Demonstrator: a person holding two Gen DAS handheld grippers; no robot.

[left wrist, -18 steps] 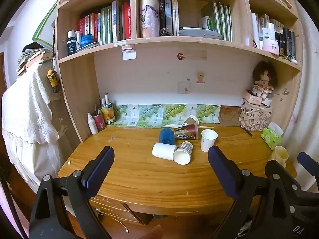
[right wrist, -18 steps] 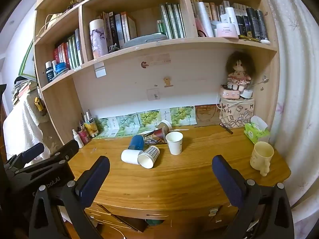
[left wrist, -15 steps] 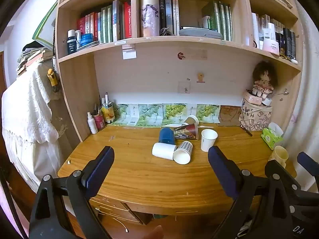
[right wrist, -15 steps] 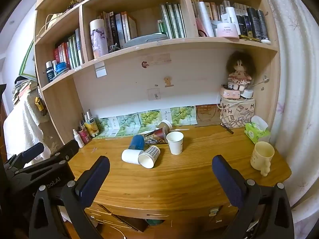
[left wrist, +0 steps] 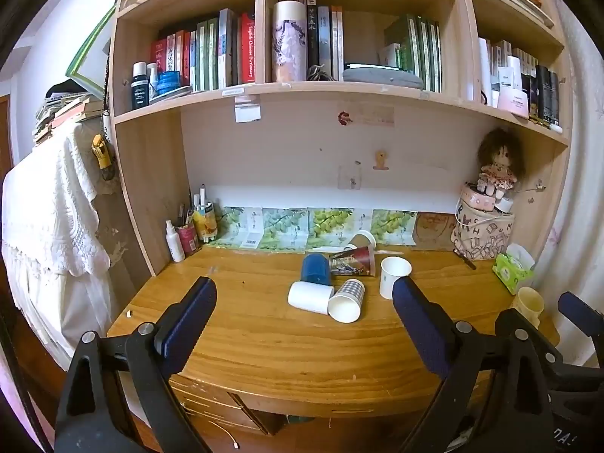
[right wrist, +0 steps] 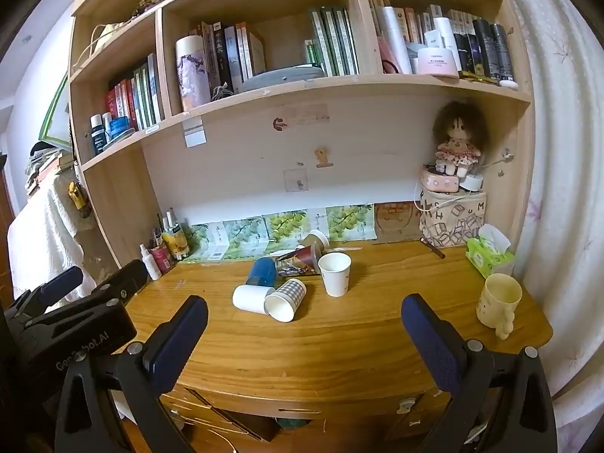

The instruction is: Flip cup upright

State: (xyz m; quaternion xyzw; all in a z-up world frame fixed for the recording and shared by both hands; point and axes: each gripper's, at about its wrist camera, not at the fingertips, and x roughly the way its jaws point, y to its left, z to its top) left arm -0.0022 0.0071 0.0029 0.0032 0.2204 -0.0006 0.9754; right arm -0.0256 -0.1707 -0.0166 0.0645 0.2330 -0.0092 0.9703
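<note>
Several paper cups lie in a cluster mid-desk. A plain white cup point(left wrist: 310, 297) point(right wrist: 249, 298) and a checked cup point(left wrist: 347, 298) point(right wrist: 285, 299) lie on their sides in front. Behind them lie a blue cup point(left wrist: 315, 268) point(right wrist: 262, 271), a dark printed cup point(left wrist: 353, 261) point(right wrist: 299, 260) and a brown cup point(left wrist: 361, 241) point(right wrist: 315, 239). One white cup point(left wrist: 392, 276) point(right wrist: 335, 273) stands upright at the right of the cluster. My left gripper point(left wrist: 304, 302) and right gripper point(right wrist: 304, 319) both hang open over the desk's near edge, short of the cups, nothing between their fingers.
A yellow mug point(right wrist: 497, 304) stands near the desk's point(left wrist: 287, 351) right edge, a green tissue pack point(right wrist: 489, 253) behind it. A printed bag point(right wrist: 451, 221) with a doll is at the back right. Bottles and pens point(left wrist: 190, 226) crowd the back left corner. Shelves of books hang above.
</note>
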